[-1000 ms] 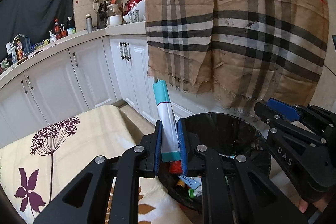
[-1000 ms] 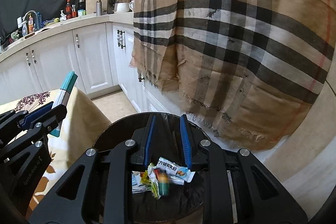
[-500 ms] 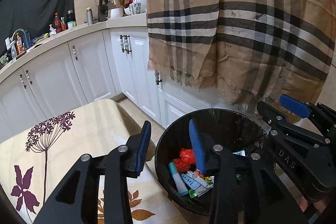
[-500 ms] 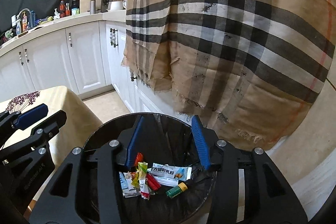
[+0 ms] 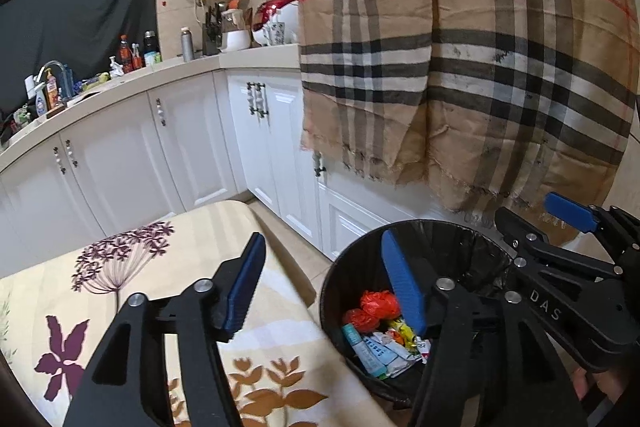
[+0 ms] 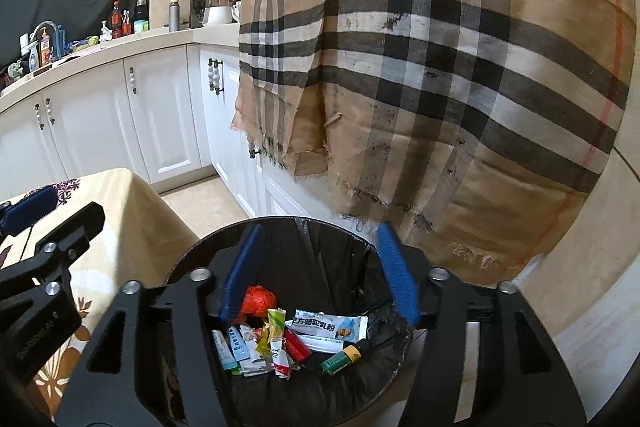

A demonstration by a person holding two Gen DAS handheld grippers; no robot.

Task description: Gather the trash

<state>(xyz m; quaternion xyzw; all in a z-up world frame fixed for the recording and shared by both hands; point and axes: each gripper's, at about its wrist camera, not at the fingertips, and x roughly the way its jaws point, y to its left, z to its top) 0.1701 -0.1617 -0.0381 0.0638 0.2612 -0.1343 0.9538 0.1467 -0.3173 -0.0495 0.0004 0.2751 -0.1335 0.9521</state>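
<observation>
Both grippers hang over the bin (image 6: 188, 263) at lower centre so that anything let go falls inside. The left gripper (image 5: 324, 287) and right gripper (image 6: 320, 267) stand spread and empty. The trash (image 6: 296, 339) lies on the bin's bottom; the table (image 5: 132, 247) sits at lower left.

black tool (image 5: 324, 291), blue pads (image 5: 402, 287)

Left gripper (image 5: 324, 283) and right gripper (image 6: 318, 269), jaws wide apart.
</observation>
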